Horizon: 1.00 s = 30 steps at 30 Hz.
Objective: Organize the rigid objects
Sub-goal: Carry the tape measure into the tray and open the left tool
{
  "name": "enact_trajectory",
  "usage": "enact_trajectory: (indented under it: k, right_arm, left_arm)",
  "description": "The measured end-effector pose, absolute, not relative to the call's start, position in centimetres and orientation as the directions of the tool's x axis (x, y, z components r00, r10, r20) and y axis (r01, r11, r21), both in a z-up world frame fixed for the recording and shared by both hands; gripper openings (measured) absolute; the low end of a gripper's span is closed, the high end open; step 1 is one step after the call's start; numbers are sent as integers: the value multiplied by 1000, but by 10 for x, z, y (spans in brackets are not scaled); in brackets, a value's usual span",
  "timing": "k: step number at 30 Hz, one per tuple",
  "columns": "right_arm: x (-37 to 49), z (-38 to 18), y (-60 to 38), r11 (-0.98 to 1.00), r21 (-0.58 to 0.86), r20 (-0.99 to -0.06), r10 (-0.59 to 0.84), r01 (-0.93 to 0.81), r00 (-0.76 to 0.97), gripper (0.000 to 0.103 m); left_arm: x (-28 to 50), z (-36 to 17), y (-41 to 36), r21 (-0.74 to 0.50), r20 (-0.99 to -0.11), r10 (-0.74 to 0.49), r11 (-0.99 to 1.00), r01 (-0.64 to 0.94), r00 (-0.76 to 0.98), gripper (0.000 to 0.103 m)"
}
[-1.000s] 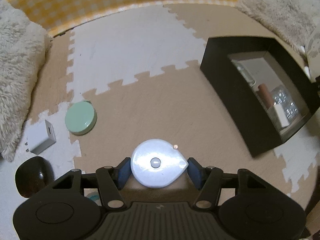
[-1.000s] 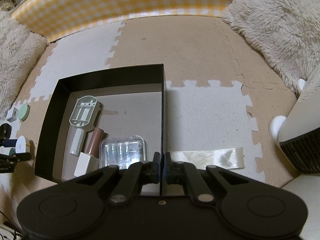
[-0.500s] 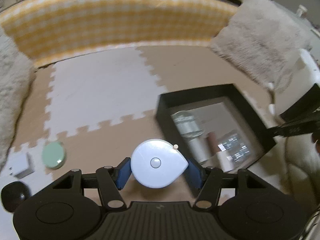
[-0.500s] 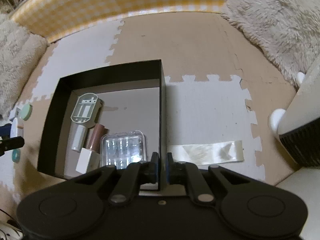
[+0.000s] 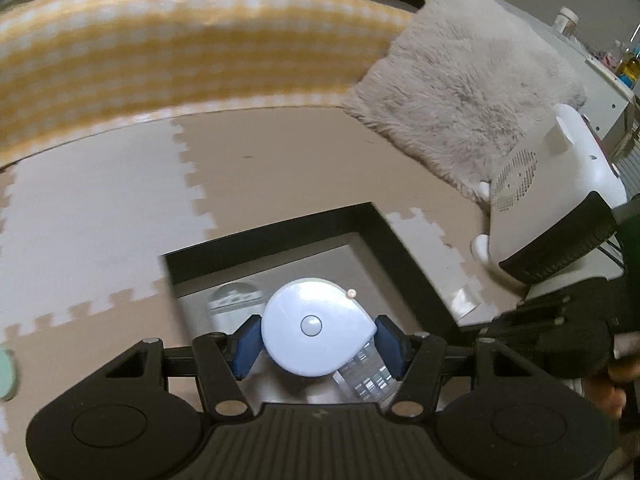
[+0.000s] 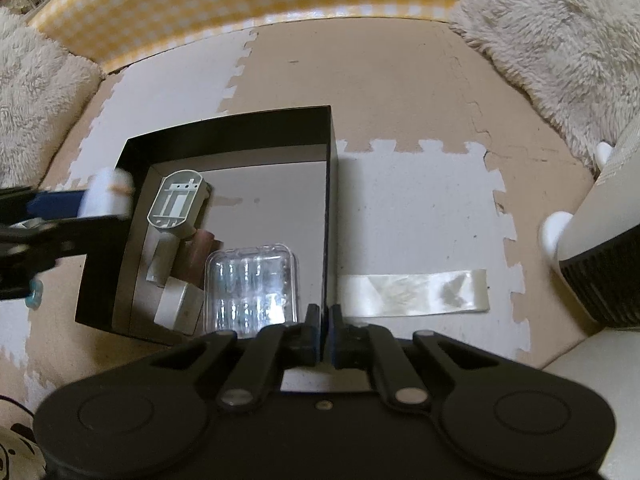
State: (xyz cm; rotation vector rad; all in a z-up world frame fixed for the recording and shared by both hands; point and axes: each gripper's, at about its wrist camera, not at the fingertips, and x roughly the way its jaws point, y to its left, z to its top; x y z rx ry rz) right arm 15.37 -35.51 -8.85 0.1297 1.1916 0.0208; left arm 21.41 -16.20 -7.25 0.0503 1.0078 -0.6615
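The left tongs [image 5: 316, 342] hold a white teardrop-shaped case [image 5: 314, 330], gripped flat between the two blue pads [image 5: 248, 346]. The case hangs above the left part of the open black box [image 5: 404, 258], which sits on the foam floor mat [image 5: 100, 232]. In the right wrist view the case [image 6: 106, 196] appears blurred at the box's left wall.

The right tongs [image 6: 323, 334] are closed, nothing visible between the pads, and they sit at the near right corner of the box [image 6: 224, 130], just over its right wall.

Contents of the box, all along the left and near side:
- a grey moulded part [image 6: 176, 204] with an open ribbed face, leaning on the left wall;
- a pale cylinder [image 6: 162, 258] below it;
- a brown cylinder [image 6: 200, 254] beside that;
- a white block [image 6: 176, 308] at the near left corner;
- a clear plastic case [image 6: 252, 286] with rounded cells, near the right wall.

The far right part of the box floor is bare.

Surroundings: a strip of clear tape [image 6: 412, 294] lies on the mat right of the box. A white appliance [image 5: 556, 204] with a dark grille stands further right, possibly a heater. Shaggy cushions [image 6: 560, 36] and a yellow checked border [image 5: 180, 52] bound the mat. A pale green disc [image 5: 6, 374] shows at the left edge.
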Motion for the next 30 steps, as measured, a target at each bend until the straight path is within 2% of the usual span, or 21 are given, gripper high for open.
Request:
enact_trajectory:
  k: [12,25,27,30]
  right_arm:
    - [153,-88,-354,993,110,-924,85,47,374,4]
    - [152,-87,-355,993,112,-921,86,46,380,4]
    - [152,-87,-355,993,110,-921,84,46,380,4]
    - [152,-87,-355,993,110,-921,85,46,380,4]
  left_arm:
    - [252,-116,-230,-308,-812,-483,831,463,327,61]
    - [271,-153,-249,-266,-808,-461,841,471,367,62]
    - [271,-155,-248,-258,-806,-458,842,473,375,66]
    - [270,-155,-246,-249,-810,-450,844,474,376,79]
